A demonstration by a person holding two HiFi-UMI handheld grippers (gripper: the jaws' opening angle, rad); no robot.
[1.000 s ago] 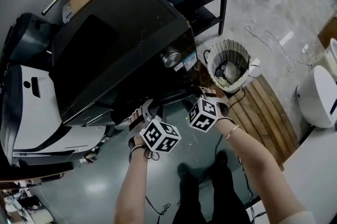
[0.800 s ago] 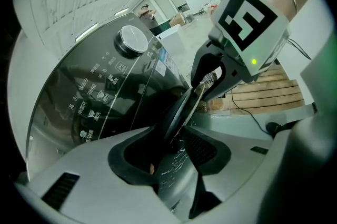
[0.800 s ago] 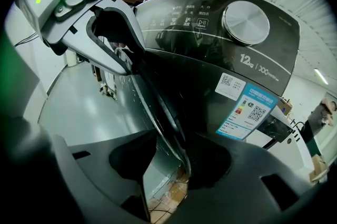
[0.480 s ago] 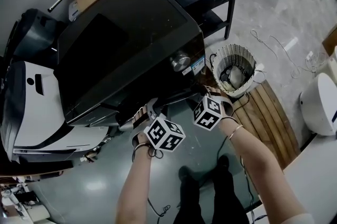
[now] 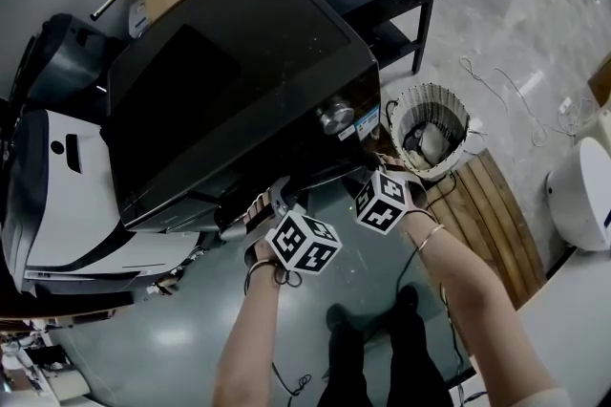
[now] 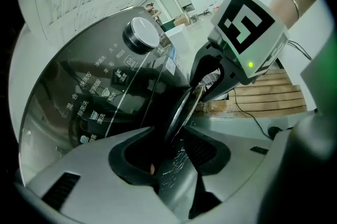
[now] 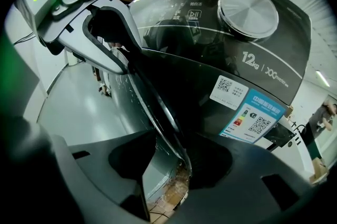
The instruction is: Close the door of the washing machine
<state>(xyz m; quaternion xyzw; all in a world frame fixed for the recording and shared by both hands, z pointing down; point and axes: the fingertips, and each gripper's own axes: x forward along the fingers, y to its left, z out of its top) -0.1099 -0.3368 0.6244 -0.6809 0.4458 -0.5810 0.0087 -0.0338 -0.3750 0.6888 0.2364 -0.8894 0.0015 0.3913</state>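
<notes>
1. Straddling the front rim of the door (image 6: pixel 182 112) w/ both tools, we stand over the washing machine (image 5: pixel 229 90): black, top-loading, low in front of us, knob (image 5: pixel 336 116) at its front right corner.
2. Left gripper (image 6: pixel 171 154): jaws wide. The rim passes between them, w/ a dark gap on one side. No squeeze that we can see.
3. Right gripper (image 7: pixel 181 162): jaws have just been opening and are wide now. The same rim runs between them and looks clear of both pads.
4. Key relation: the rim's long axis runs side to side, from the left jaws across to the right jaws. Each gripper view shows the other gripper further along that rim. The right one sits near the knob corner, the left one toward mid-front. Neither hand is nearer, since both are at the rim.
5. Door position: the rim lies close to the curved control panel (image 7: pixel 200 54). Whether it's fully seated, we can't tell.
6. Our guess for the next move: back both jaws straight off the rim, away from the panel, as a sideways pull would prob. snag the edge. If the door isn't seated, it needs a push down from above.
</notes>
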